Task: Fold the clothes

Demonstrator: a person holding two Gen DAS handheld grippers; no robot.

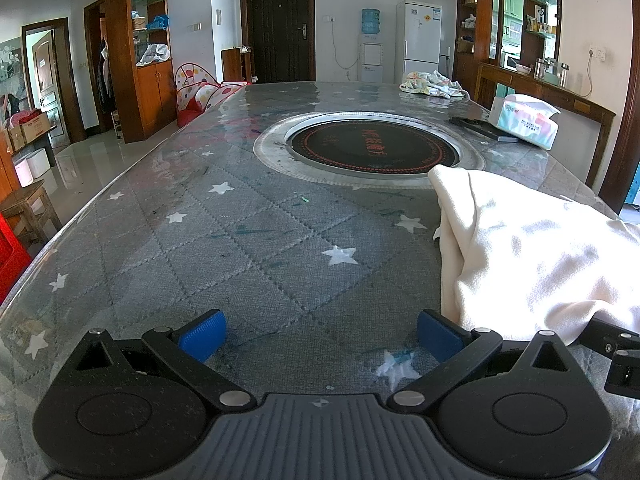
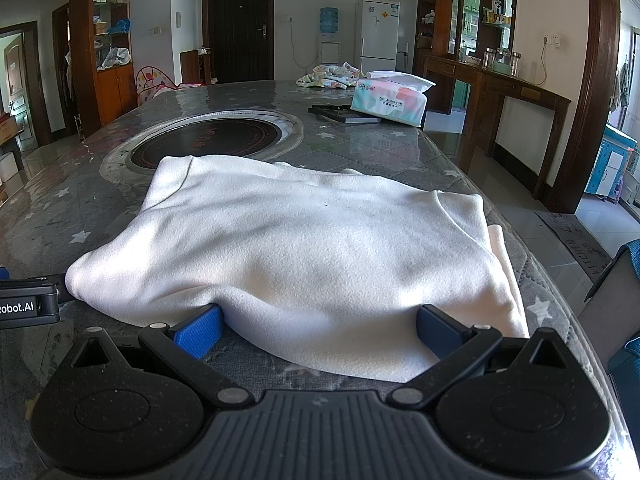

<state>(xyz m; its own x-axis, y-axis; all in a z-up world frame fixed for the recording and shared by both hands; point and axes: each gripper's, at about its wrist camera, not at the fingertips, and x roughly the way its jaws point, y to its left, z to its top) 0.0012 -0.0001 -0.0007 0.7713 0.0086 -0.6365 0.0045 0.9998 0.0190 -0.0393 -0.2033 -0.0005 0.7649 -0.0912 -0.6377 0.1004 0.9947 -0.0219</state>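
Lying folded on the near right part of the tabletop (image 2: 452,152), the cream garment (image 2: 304,248) spreads from the round black hob plate (image 2: 208,140) toward the near edge, its front hem drooping between the blue pads of the right tongs (image 2: 318,332). Those tongs stand wide apart, with cloth touching or just over both pads but not pinched. The left tongs (image 1: 320,336) are equally wide and hold nothing; they hover over bare star-patterned cover, with the garment (image 1: 536,256) just beside their right pad. Farther back sit a tissue pack (image 2: 390,100), a dark flat tray (image 2: 344,114) beside it, and a crumpled patterned cloth (image 2: 328,76) at the far edge.
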